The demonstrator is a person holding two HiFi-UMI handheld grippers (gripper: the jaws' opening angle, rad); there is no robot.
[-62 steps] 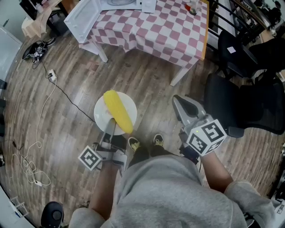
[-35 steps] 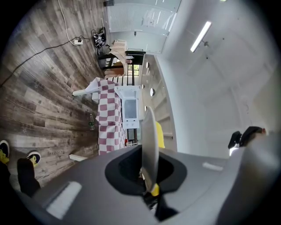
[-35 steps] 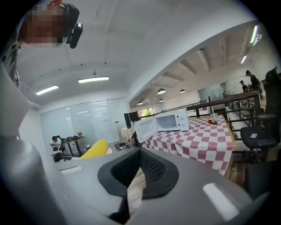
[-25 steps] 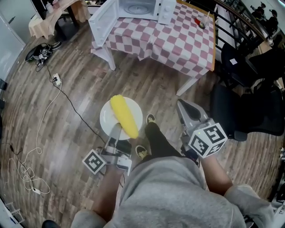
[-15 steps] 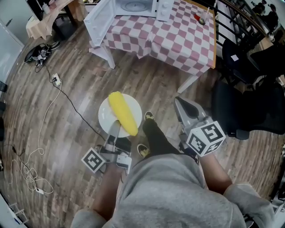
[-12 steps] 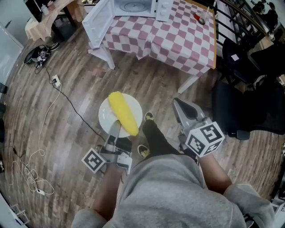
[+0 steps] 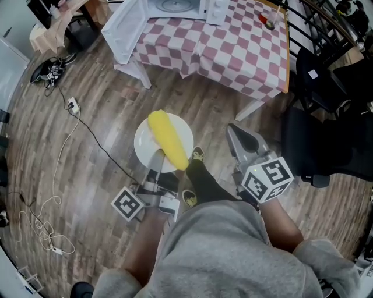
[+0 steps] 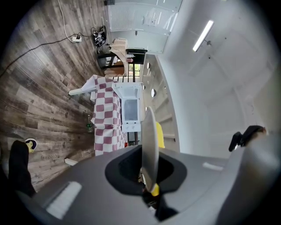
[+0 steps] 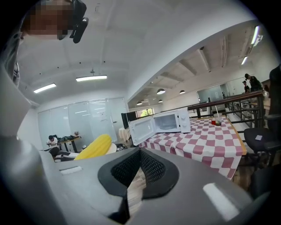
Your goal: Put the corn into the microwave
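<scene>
**Q:** Item one, the corn (image 7: 168,139): where is it, and how does it lie?

**A:** It lies on a white plate (image 7: 145,142), held above the wood-plank floor (image 7: 87,134) and well apart from the table (image 7: 233,46). In the head view its long axis runs diagonally. One end points up-left toward the table. The other points toward the person and overhangs the plate's rim.

**Q:** Grippers?

**A:** Left gripper (image 7: 156,157): jaws pinching the plate's near rim. Right gripper (image 7: 236,132): jaws pressed together, nothing between them.

**Q:** Anything cut off or obscured?

**A:** The microwave (image 7: 175,6) is cropped by the top edge, and its door (image 7: 123,29) is swung open. In the left gripper view the plate is edge-on and the corn is only a yellow sliver behind it.

**Q:** Room?

**A:** Pink-checked cloth on the table, a white cable (image 7: 64,139) trailing over the floor, and a black chair (image 7: 326,134) at the right.
</scene>
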